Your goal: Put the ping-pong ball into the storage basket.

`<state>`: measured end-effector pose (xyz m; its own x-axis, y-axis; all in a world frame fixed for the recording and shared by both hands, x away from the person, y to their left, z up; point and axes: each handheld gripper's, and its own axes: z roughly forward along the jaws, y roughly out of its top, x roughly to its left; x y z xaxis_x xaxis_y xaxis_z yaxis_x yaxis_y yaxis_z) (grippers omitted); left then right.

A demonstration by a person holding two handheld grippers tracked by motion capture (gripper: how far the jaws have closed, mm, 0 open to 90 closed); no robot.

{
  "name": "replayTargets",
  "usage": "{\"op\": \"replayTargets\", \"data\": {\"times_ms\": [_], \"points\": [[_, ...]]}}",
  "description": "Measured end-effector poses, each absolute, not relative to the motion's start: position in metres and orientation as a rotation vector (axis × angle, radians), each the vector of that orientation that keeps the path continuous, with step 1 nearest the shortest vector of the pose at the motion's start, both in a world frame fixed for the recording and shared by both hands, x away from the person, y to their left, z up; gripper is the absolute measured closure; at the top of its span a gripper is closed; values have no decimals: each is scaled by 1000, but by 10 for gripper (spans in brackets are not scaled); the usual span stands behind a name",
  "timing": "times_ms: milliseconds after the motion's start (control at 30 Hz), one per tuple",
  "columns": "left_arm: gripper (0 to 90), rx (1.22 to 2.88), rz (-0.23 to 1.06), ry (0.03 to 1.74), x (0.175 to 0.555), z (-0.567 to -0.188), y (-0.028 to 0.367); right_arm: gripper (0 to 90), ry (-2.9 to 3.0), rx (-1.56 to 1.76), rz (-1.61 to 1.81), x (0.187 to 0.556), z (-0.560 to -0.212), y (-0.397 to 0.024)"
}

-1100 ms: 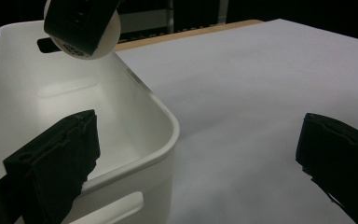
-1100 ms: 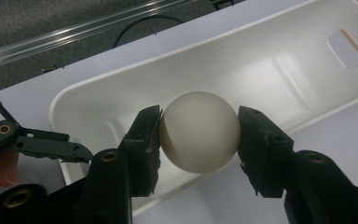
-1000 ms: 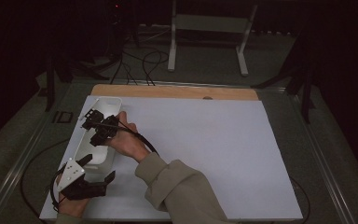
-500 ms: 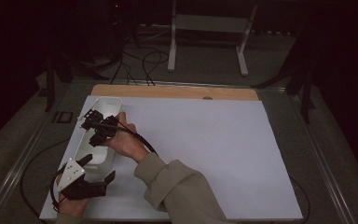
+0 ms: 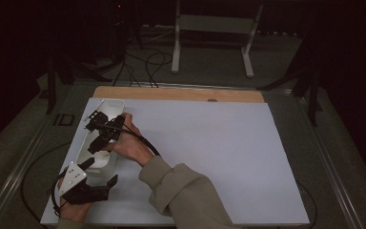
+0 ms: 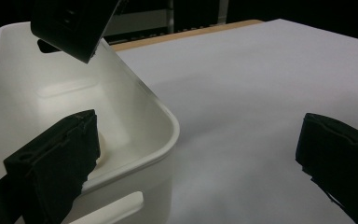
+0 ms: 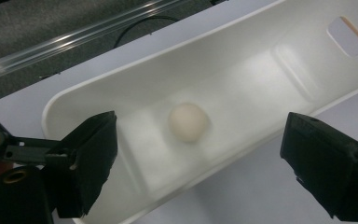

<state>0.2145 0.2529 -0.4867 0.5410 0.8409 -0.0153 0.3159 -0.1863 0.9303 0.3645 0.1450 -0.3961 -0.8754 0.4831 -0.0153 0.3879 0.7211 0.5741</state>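
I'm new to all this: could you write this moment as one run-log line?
right gripper: just opened, above bin | ball: lying free in white bin | left gripper: open, astride bin's near corner | table

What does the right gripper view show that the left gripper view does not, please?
Right gripper view: a pale ball lying on the floor of the white bin, free between the right hand-held gripper's wide-open jaws, which have just been opening; also a grey strip of floor with a cable.

Left gripper view: the bin's rounded near corner with a jaw inside it, the left hand-held gripper open, and the wooden table edge.

Both: the bin and the white table sheet.
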Motion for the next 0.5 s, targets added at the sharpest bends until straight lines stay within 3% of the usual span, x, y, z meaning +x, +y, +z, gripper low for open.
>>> {"op": "replayTargets", "data": {"times_ms": [500], "points": [[3,1753,640,967,215,-487,253,92,2757,707,873,366,-397,138]]}}
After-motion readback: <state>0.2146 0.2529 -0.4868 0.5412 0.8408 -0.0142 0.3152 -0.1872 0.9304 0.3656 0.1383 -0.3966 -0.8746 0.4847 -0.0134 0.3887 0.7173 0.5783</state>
